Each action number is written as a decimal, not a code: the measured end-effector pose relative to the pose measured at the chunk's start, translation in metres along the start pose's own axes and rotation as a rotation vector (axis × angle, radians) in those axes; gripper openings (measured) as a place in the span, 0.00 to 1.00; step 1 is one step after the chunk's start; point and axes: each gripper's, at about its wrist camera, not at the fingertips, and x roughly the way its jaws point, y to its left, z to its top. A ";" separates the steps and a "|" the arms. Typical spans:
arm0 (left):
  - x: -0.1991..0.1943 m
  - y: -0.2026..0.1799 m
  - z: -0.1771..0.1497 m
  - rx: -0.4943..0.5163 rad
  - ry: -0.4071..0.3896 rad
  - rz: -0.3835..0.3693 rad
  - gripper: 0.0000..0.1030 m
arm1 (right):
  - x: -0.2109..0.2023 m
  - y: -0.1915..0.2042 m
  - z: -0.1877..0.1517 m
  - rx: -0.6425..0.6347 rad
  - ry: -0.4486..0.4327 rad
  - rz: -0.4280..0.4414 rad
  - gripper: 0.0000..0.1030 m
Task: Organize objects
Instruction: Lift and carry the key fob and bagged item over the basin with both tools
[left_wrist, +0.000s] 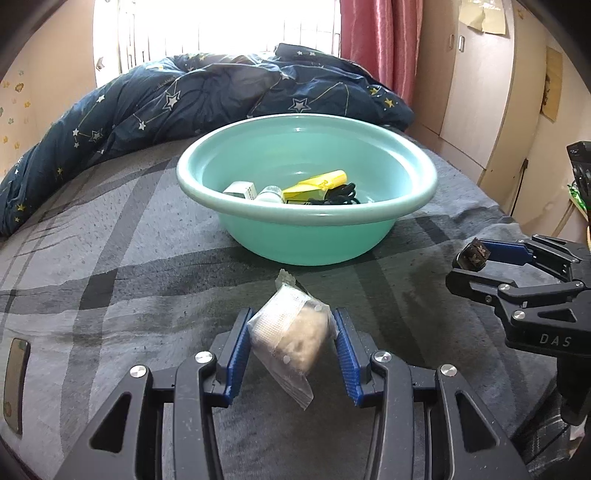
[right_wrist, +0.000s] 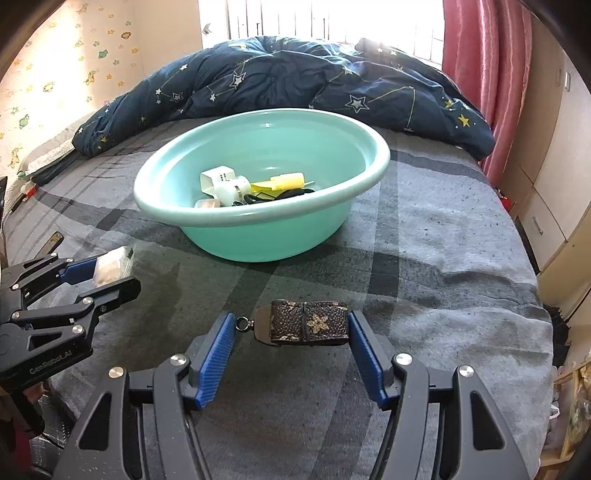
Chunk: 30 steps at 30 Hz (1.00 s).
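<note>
My left gripper (left_wrist: 291, 345) is shut on a clear plastic packet (left_wrist: 295, 325) with beige contents, held tilted just above the grey bedspread. It shows again in the right wrist view as the left gripper (right_wrist: 110, 273) with the packet (right_wrist: 109, 267). My right gripper (right_wrist: 291, 332) is shut on a dark patterned leather fob (right_wrist: 308, 322) with a metal ring, spanning both blue pads. From the left wrist view, the right gripper (left_wrist: 469, 266) is at the right. A mint-green basin (left_wrist: 306, 218) (right_wrist: 258, 214) stands ahead, holding a yellow box (left_wrist: 314, 184), white items and a black cable.
A dark blue star-print quilt (left_wrist: 207, 92) is bunched behind the basin. A pink curtain (right_wrist: 484, 74) and wardrobe doors (right_wrist: 554, 177) line the right side. A flat brownish object (left_wrist: 14, 384) lies near the bed's left edge. The grey checked bedspread (right_wrist: 443, 258) stretches right of the basin.
</note>
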 end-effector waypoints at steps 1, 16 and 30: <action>-0.002 -0.001 0.000 0.000 -0.003 -0.001 0.46 | -0.002 0.001 0.000 -0.001 -0.003 0.001 0.64; -0.042 -0.020 0.000 0.033 -0.035 -0.020 0.46 | -0.033 0.007 -0.003 0.001 -0.025 -0.005 0.64; -0.061 -0.032 0.013 0.057 -0.062 -0.036 0.46 | -0.054 0.006 0.008 0.008 -0.049 -0.020 0.64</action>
